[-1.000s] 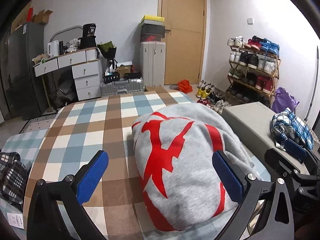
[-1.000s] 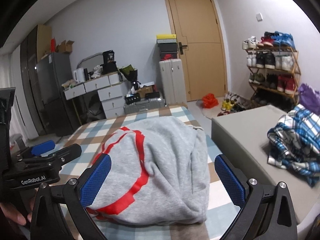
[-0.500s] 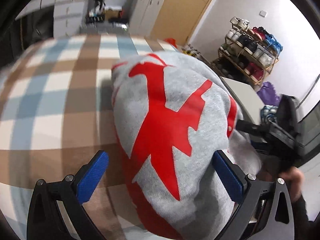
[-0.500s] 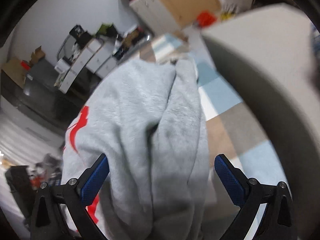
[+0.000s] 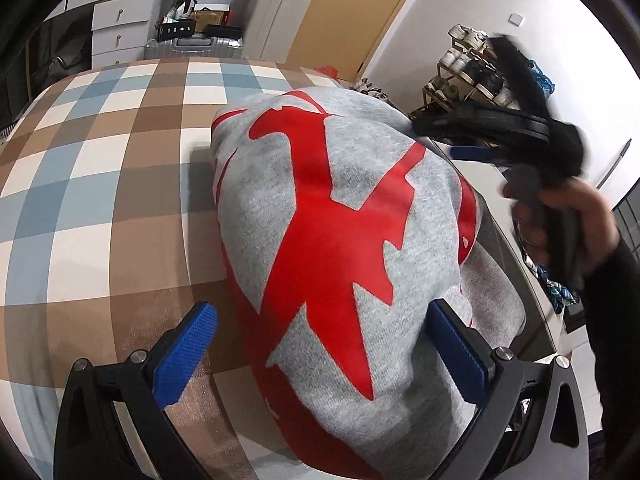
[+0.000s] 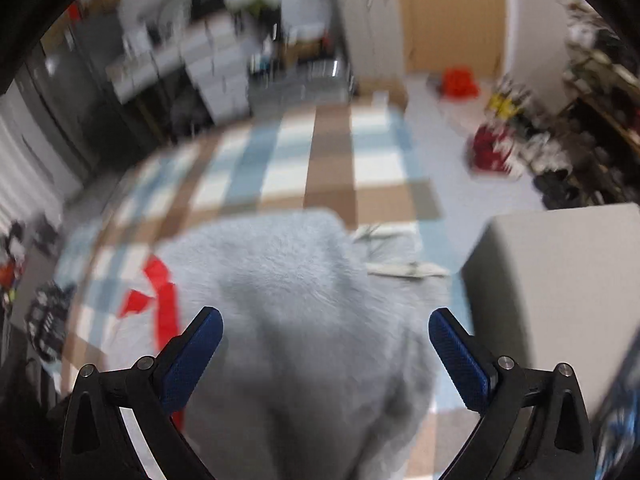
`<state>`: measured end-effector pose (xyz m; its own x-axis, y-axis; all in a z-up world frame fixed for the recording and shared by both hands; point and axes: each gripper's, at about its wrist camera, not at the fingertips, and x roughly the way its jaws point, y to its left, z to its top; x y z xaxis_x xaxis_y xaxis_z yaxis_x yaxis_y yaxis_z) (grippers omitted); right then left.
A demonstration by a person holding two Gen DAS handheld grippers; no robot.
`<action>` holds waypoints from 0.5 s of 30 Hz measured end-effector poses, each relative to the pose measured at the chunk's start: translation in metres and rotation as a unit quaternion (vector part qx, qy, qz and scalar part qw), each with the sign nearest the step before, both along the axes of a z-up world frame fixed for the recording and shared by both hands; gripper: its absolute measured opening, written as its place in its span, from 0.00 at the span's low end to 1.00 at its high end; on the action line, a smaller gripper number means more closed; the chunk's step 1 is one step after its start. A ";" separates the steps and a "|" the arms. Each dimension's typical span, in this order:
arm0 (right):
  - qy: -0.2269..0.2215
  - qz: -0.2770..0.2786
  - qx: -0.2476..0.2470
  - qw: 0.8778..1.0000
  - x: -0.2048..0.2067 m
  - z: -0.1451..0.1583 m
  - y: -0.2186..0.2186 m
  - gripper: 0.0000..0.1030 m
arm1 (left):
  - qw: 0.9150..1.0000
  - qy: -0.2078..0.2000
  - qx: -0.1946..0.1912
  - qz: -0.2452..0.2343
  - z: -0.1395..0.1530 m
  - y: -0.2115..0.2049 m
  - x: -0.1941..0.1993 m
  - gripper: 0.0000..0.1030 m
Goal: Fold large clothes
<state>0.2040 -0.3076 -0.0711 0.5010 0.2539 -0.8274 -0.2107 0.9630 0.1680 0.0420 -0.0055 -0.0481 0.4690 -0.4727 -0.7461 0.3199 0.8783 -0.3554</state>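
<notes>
A folded grey sweatshirt with a red print (image 5: 340, 240) lies on the checked bed cover (image 5: 100, 152). My left gripper (image 5: 320, 356) is open just above its near end, blue pads on either side. The right gripper shows in the left wrist view (image 5: 492, 140), held in a hand over the sweatshirt's far right edge. In the right wrist view my right gripper (image 6: 324, 352) is open right over the grey sweatshirt (image 6: 304, 320); that view is blurred by motion.
A grey bench (image 6: 560, 280) stands against the bed's right side with a plaid garment (image 5: 560, 292) on it. A shoe rack (image 5: 472, 76), a door (image 5: 352, 12), a suitcase (image 5: 196, 46) and white drawers (image 5: 120, 28) line the far side.
Both grippers have dropped from a raised view down close over the sweatshirt. The right gripper has swung left over the garment's top. Both stay open.
</notes>
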 end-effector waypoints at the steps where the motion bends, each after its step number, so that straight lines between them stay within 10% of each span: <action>1: 0.010 0.007 -0.013 1.000 0.007 -0.005 0.006 0.81 | 1.000 0.003 -0.003 0.000 0.000 0.001 0.001 0.99; 2: 0.020 0.015 -0.027 0.999 0.014 -0.010 0.010 0.52 | 1.000 0.005 -0.005 -0.001 -0.001 0.001 0.000 0.99; 5: 0.021 0.019 -0.037 0.999 0.017 -0.010 0.009 0.06 | 1.000 0.004 0.000 -0.005 0.000 0.000 -0.001 0.99; 10: 0.021 -0.005 0.079 0.997 0.033 0.022 -0.026 0.04 | 1.000 0.002 0.003 -0.007 0.000 0.000 0.003 0.99; 15: -0.032 -0.056 0.058 0.996 0.046 0.039 -0.036 0.00 | 1.000 0.004 0.004 -0.006 -0.001 0.000 0.005 0.99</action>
<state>0.2503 -0.3435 -0.0317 0.5823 0.2863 -0.7609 -0.1176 0.9557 0.2697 0.0465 -0.0052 -0.0488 0.4576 -0.4722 -0.7534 0.3287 0.8771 -0.3501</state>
